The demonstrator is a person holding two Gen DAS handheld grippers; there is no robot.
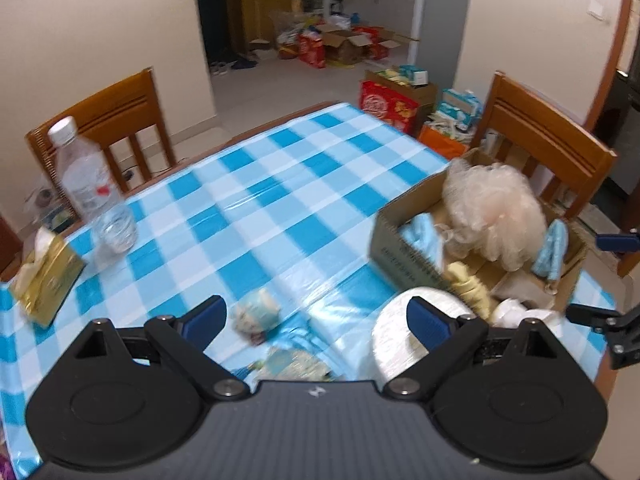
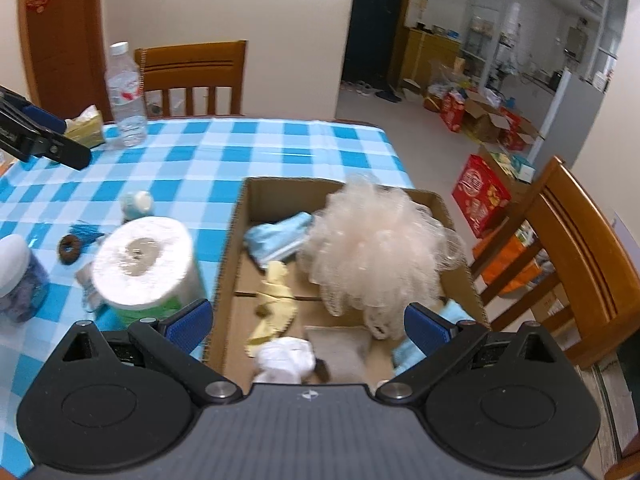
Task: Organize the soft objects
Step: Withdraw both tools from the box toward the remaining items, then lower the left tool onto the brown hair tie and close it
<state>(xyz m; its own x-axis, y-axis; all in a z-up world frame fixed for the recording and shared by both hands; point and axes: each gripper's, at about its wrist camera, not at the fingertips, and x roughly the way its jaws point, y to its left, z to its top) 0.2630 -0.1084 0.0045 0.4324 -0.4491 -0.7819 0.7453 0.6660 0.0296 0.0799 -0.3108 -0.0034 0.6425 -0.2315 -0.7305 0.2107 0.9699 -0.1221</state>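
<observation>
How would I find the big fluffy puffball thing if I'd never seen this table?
Look on the blue-checked table for the open cardboard box. The bath pouf sits inside it, at its far right side. It is the only pale pink, frilly net ball; its neighbours are flat blue and yellow cloths.

A clear plastic water bottle (image 2: 125, 96) stands beside a gold tissue pack (image 2: 86, 126) on the blue-checked worktop (image 2: 224, 148), wooden chairs (image 2: 192, 76) around.
</observation>
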